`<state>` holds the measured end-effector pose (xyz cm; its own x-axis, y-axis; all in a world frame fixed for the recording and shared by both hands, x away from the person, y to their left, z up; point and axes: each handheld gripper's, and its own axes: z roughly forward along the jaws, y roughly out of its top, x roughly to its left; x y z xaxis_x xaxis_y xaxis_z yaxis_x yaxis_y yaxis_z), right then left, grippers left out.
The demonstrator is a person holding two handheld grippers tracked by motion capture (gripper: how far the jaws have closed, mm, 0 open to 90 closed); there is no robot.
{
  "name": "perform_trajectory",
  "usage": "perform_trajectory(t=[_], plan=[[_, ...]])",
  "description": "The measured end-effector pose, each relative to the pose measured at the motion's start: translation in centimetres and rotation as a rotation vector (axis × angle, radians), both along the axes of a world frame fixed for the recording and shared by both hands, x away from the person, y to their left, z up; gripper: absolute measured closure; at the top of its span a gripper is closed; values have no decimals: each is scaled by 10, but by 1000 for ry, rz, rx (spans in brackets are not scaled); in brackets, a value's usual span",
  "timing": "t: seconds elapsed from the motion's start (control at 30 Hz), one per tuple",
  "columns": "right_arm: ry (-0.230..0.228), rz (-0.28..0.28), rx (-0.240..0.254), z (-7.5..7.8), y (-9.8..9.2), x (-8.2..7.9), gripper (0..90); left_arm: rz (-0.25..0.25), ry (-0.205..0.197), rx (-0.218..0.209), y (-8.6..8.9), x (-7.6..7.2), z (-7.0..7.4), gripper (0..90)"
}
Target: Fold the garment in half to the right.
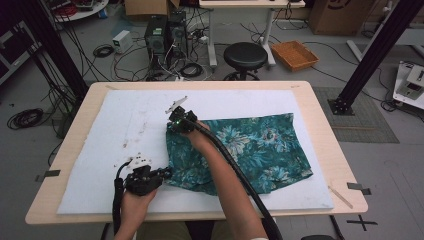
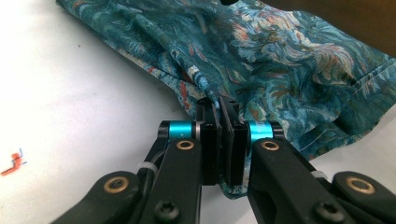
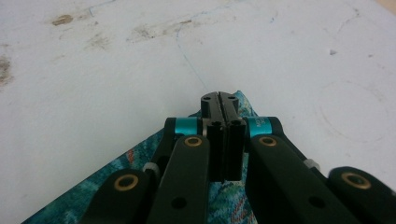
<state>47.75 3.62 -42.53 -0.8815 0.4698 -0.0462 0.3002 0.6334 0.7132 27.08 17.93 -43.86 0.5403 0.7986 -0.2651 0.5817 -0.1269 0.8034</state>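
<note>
A teal flower-print cloth (image 1: 250, 150) lies spread over the right half of a white mat (image 1: 125, 120). My left gripper (image 1: 167, 173) sits at the cloth's near left corner. In the left gripper view it (image 2: 219, 105) is shut on a fold of the cloth's (image 2: 280, 60) edge, and fabric shows between the pads. My right gripper (image 1: 171, 125) rests at the cloth's far left corner, the forearm lying across the fabric. In the right gripper view its jaws (image 3: 219, 100) are pressed together on the pointed corner of the cloth (image 3: 116, 186).
The mat covers most of a light wooden table (image 1: 70, 150); its left half is bare, with a few faint stains (image 3: 60, 19). Beyond the table stand a black stool (image 1: 245, 55), an orange basket (image 1: 294, 54) and computer cases with cables on the floor.
</note>
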Motion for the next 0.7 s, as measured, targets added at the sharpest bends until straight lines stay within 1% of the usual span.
perform_trajectory(t=[0.03,0.13,0.27,0.3,0.33,0.4,0.43,0.5,0.57,0.67,0.7], plan=[[-6,4,-3,1,0,0,900,-1,1,1,-1,0,0,872],[6,-2,-3,1,-1,-1,900,-4,-1,6,-1,0,0,872],[0,1,9,2,-1,-3,900,-7,-12,4,-1,-1,1,872],[4,0,14,3,-2,-4,900,-5,-16,-3,-1,-1,1,872],[-3,4,20,4,-3,-4,900,-10,-17,-7,-2,-2,2,872],[-2,7,34,9,-6,-4,900,-22,-29,-19,-3,-2,6,872],[-4,4,45,12,-9,-4,900,-28,-37,-31,-4,-2,8,872],[-10,0,72,18,-15,-4,900,-46,-54,-38,-7,-1,14,872],[-13,-6,91,25,-23,-4,900,-63,-66,-50,-11,0,20,872],[-32,-14,112,36,-36,-5,900,-88,-83,-77,-18,3,29,872],[-34,-20,123,40,-40,-6,900,-101,-85,-77,-21,4,32,872]])
